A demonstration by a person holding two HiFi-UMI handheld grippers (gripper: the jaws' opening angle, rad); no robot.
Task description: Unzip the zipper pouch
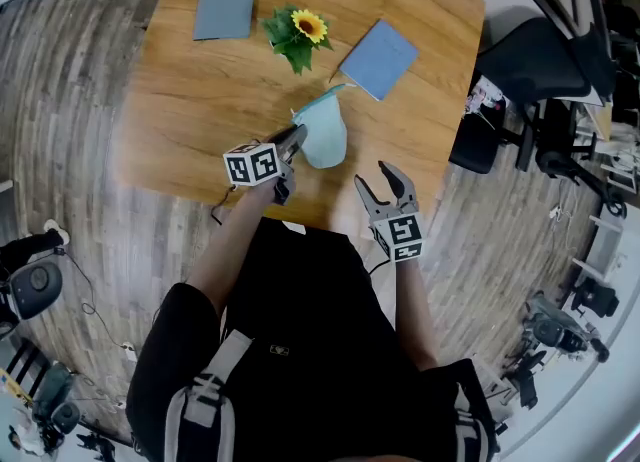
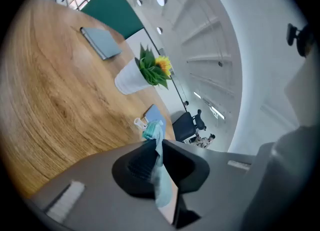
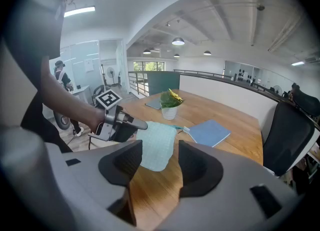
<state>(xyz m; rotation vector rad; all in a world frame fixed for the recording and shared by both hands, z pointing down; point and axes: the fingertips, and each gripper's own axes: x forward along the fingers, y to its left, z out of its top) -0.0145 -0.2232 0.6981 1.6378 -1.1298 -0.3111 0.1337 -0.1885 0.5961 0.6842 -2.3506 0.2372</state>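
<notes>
Your black top (image 1: 300, 330) fills the near edge of the head view, both forearms reaching out from it over the wooden table (image 1: 190, 100). Left gripper (image 1: 297, 135): jaws clamped on one edge of the pale teal zipper pouch (image 1: 325, 130), fabric pinched flat between the pads in the left gripper view. Pouch sits at the near middle of the table, held edge-on to you, its darker teal zip end pointing away toward the right-hand blue notebook (image 1: 379, 58). Cannot tell whether its lower edge touches the wood. Right gripper (image 1: 378, 182): jaws spread apart, nothing between the pads, hanging just off the table's near edge, beside the pouch but apart from it. In the right gripper view the pouch shows beyond the gap between the jaws, not within it. Potted sunflower (image 1: 298, 35) stands behind the pouch, between the two notebooks; second notebook (image 1: 225, 5) lies at far left. Black office chair (image 1: 530, 60) stands off the table's right side.
</notes>
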